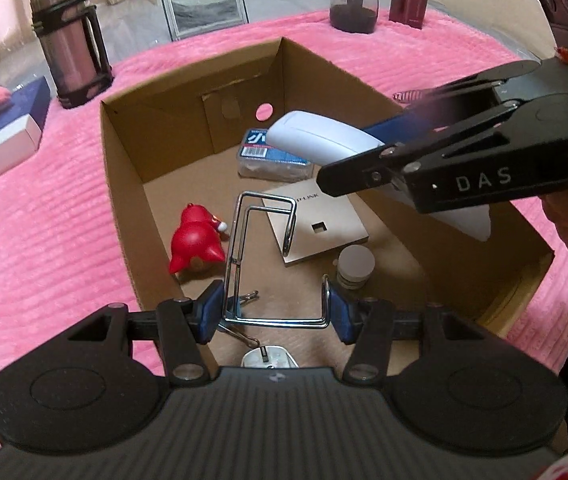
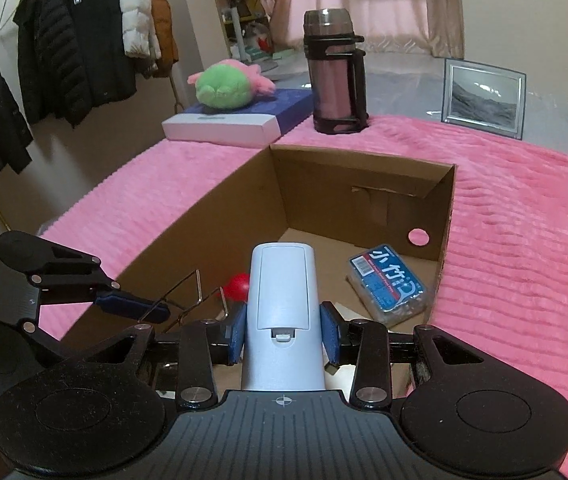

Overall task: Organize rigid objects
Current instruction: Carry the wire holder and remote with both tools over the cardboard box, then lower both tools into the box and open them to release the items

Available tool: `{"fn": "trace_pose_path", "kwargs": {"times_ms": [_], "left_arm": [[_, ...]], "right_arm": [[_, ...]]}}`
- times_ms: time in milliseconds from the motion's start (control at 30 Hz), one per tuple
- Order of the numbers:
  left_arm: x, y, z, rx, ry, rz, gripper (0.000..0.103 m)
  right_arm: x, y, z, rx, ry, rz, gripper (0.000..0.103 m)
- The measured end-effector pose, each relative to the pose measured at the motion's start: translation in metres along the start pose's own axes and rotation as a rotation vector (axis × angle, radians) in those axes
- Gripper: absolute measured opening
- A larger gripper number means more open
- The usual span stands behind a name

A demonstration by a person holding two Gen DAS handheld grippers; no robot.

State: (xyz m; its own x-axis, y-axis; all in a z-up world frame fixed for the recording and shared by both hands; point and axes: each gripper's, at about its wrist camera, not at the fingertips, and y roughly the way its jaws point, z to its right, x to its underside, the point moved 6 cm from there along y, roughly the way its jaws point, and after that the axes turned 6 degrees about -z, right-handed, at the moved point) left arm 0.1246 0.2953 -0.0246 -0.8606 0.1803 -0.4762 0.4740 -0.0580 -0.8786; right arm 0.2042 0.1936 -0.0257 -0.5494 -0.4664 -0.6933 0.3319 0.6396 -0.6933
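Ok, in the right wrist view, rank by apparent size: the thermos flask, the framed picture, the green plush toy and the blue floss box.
1. Thermos flask
2. Framed picture and green plush toy: look alike, unranked
3. Blue floss box, though it sits nearer the camera

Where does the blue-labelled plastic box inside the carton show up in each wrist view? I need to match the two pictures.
Left wrist view: the blue-labelled box lies centre frame on the carton floor near the far wall, partly under the tip of the white remote.
Right wrist view: the same box sits right of centre, right of the remote.
Shared landmark: the round hole in the cardboard carton wall, just beyond the box.
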Motion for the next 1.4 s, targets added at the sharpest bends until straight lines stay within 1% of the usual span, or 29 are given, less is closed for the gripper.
{"fn": "trace_pose_path", "kwargs": {"times_ms": [200,433,500,567,600,700,833,1033,1233,1400], "left_arm": [[-0.004,0.01,0.003,0.009,0.019,-0.015,0.049],[-0.005,0.012,0.003,-0.002,0.035,-0.017,0.049],[-0.004,0.012,0.005,-0.026,0.05,-0.017,0.049],[-0.003,0.011,0.01,-0.077,0.092,-0.016,0.049],[-0.003,0.011,0.013,-0.084,0.11,-0.016,0.049],[-0.004,0.014,0.021,-0.054,0.133,-0.024,0.049],[-0.004,0.02,0.023,-0.048,0.149,-0.039,0.049],[-0.002,0.026,0.024,-0.026,0.148,-0.054,0.05],[-0.001,0.033,0.021,-0.025,0.14,-0.067,0.05],[-0.003,0.031,0.021,-0.023,0.139,-0.061,0.049]], "right_arm": [[0.003,0.008,-0.004,0.059,-0.083,-0.025,0.035],[0.001,0.011,-0.002,0.053,-0.078,-0.018,0.035],[0.001,0.01,0.0,0.052,-0.075,-0.016,0.035],[0.001,0.009,0.002,0.053,-0.068,-0.012,0.035],[0.0,0.009,0.003,0.051,-0.064,-0.012,0.035],[0.001,0.009,0.006,0.048,-0.054,-0.014,0.035],[0.002,0.007,0.007,0.039,-0.047,-0.014,0.035],[0.001,0.007,0.006,0.034,-0.05,-0.011,0.035],[0.003,0.007,0.007,0.028,-0.042,-0.012,0.035],[0.002,0.007,0.007,0.027,-0.044,-0.013,0.035]]}}
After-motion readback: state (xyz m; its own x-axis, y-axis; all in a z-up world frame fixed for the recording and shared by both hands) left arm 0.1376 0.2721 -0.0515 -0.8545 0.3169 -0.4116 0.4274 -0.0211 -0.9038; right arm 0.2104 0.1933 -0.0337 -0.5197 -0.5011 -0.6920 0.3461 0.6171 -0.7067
